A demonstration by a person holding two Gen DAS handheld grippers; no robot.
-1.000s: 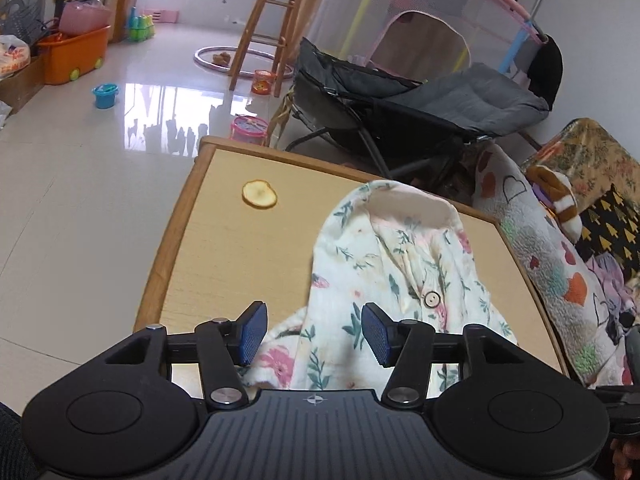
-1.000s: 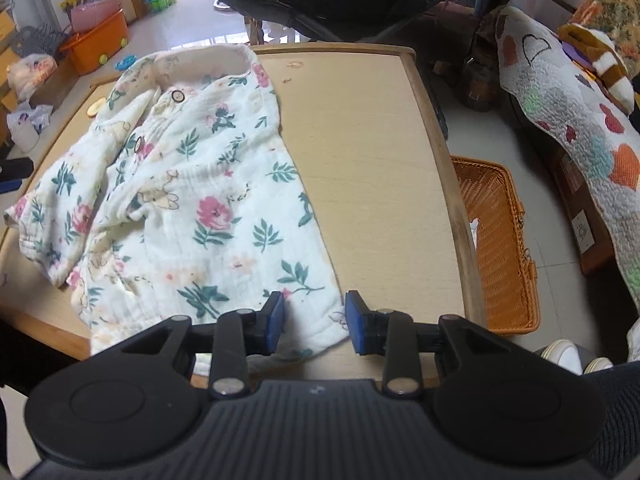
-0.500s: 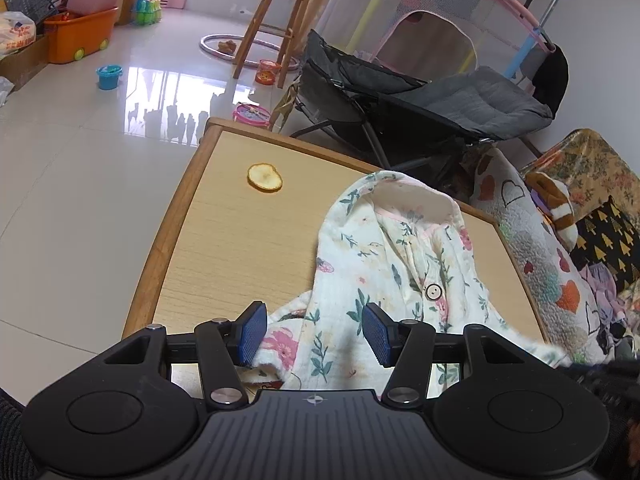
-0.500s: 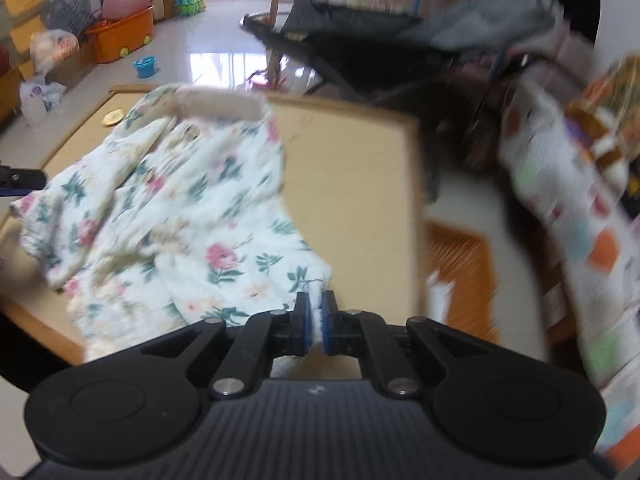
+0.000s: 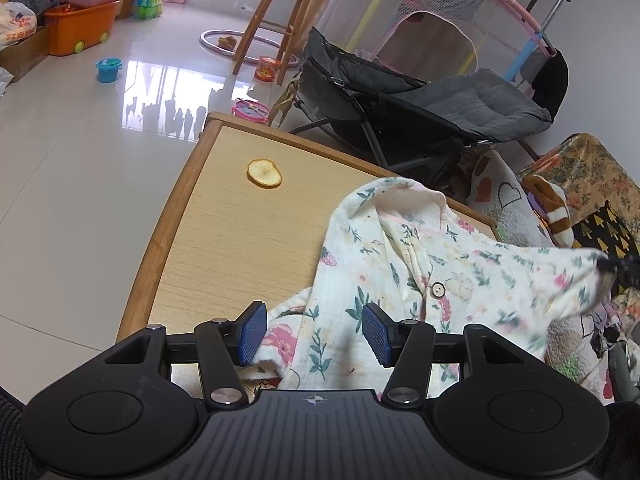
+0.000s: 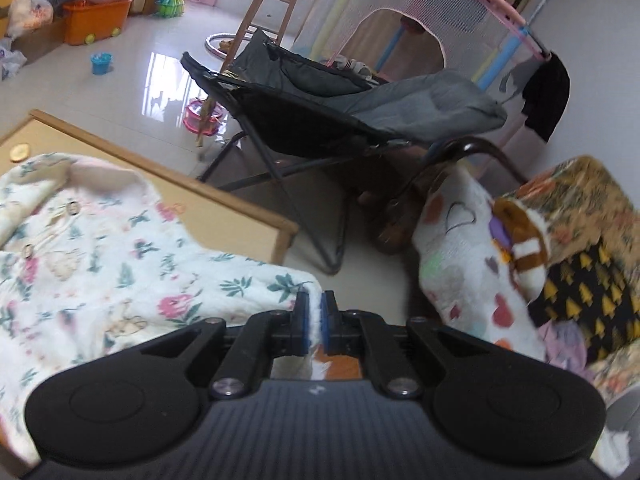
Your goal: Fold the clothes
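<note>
Barely begun, we have the right tool (image 6: 314,322) pinched on the shirt (image 5: 404,280) hem, raised off the worktop (image 5: 224,248), the left tool (image 5: 314,336) half open over its near edge gripping nothing, every fold still ahead

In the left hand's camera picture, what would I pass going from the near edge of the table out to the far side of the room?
Left gripper → floral shirt → round yellow slice on the table → pink toy drum → wooden stool.
</note>
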